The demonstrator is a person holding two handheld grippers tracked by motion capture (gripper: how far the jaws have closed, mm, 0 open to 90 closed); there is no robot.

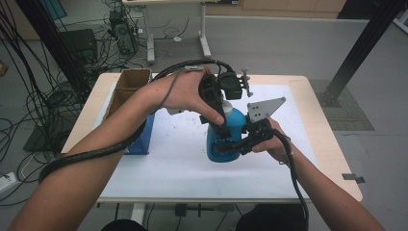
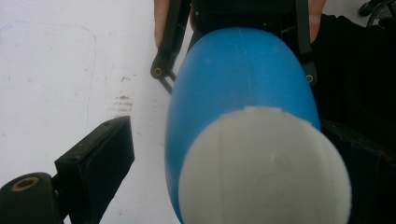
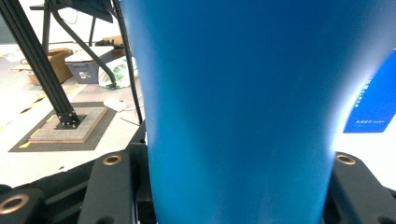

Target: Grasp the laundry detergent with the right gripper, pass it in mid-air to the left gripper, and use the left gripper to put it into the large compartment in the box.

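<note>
In the high view, a blue bottle (image 1: 223, 139) with a white cap (image 1: 234, 111) stands upright near the middle of a white sheet (image 1: 168, 159) that covers most of a light wooden desk (image 1: 332, 149). The left hand-held gripper (image 1: 222, 126) comes down on the bottle from above, its black body wrapped by the person's left hand (image 1: 187, 94), and its jaws straddle the bottle's upper part. The right hand-held gripper (image 1: 226, 147) reaches in from the right side, held by the right hand (image 1: 274, 144), and its jaws sit against the lower body of the bottle; a grey three-cornered plate (image 1: 263, 109) rises above it. To the left on the desk stand a blue box (image 1: 142, 137) and, just behind it, an open brown cardboard box (image 1: 127, 86). In the left gripper view, the white cap (image 2: 264, 170) and the blue shoulder of the bottle (image 2: 238, 74) lie between the left hand-held gripper's (image 2: 224, 163) jaws; the jaw at the left stands clearly apart from the bottle with white sheet (image 2: 56, 84) showing in the gap, so the jaws are spread and not closed on it. Farther off, the other gripper's black links flank the bottle. In the right gripper view, the blue bottle (image 3: 238, 107) sits close between the two black jaws of the right hand-held gripper (image 3: 238, 196), both pressed against its sides, clamped on it. Beyond, a black metal post (image 3: 37, 60) stands on a floor mat (image 3: 70, 128).
</note>
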